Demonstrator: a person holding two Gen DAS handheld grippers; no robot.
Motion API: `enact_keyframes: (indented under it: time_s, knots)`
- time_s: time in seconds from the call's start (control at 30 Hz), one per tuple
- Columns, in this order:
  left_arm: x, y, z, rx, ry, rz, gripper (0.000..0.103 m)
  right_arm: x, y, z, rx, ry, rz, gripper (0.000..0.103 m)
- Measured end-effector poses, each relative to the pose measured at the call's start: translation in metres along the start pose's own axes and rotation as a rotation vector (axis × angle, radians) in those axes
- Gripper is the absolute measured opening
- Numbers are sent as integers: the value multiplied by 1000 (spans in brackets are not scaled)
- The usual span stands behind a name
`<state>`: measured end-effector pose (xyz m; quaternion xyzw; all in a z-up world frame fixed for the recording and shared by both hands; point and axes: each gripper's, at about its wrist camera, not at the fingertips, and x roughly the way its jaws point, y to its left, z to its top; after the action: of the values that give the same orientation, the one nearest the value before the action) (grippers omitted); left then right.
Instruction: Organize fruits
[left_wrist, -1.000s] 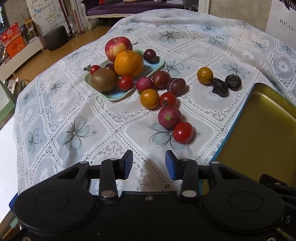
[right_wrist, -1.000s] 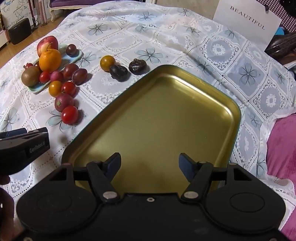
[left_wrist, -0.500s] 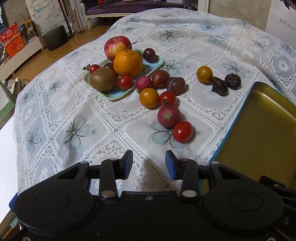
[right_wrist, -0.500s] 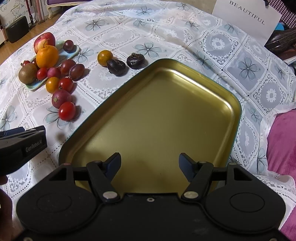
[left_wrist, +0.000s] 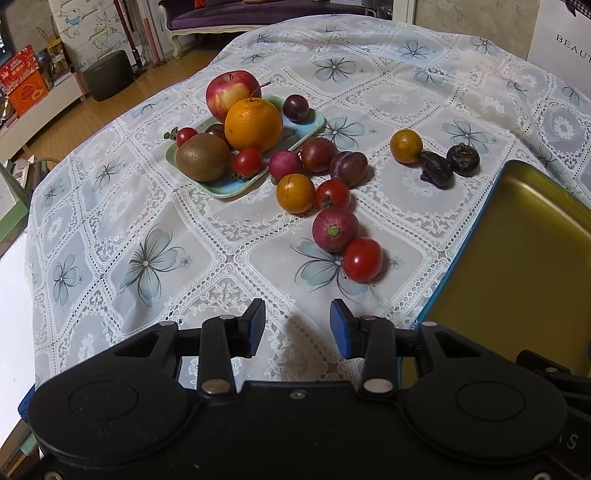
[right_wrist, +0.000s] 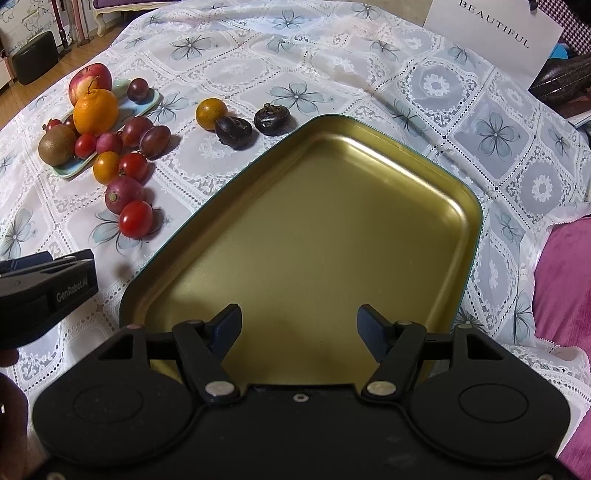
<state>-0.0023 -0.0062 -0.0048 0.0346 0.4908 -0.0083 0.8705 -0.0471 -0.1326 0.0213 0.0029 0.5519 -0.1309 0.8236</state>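
A pale green plate holds an apple, an orange, a kiwi and small red and purple fruits. Loose fruits lie beside it, nearest a red tomato and a dark red fruit. A yellow fruit and two dark wrinkled fruits lie further right. The empty gold tray is at the right. My left gripper is open and empty, short of the tomato. My right gripper is open and empty over the tray's near edge.
A lace flower tablecloth covers the table. A white "BEAUTIFUL" bag stands at the far right with a dark bag beside it. A pink cushion lies at the right. The floor drops off at the left.
Both grippers have drawn back slightly and stay open and empty. The fruits and tray have not moved.
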Motion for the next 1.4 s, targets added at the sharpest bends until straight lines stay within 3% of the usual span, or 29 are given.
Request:
enact_keyframes:
  time_s: [0.93,1.17,1.4]
  knots:
    - [0,2,2,-9,9,-30,49,4,-1,0,-1,21,10,72]
    - [0,9,3,-54,18,-52,48,9,-10,4,65,72,76,71]
    - [-1,13,8,-78,8,-54,48,-6,-23,37,71,-33,89,71]
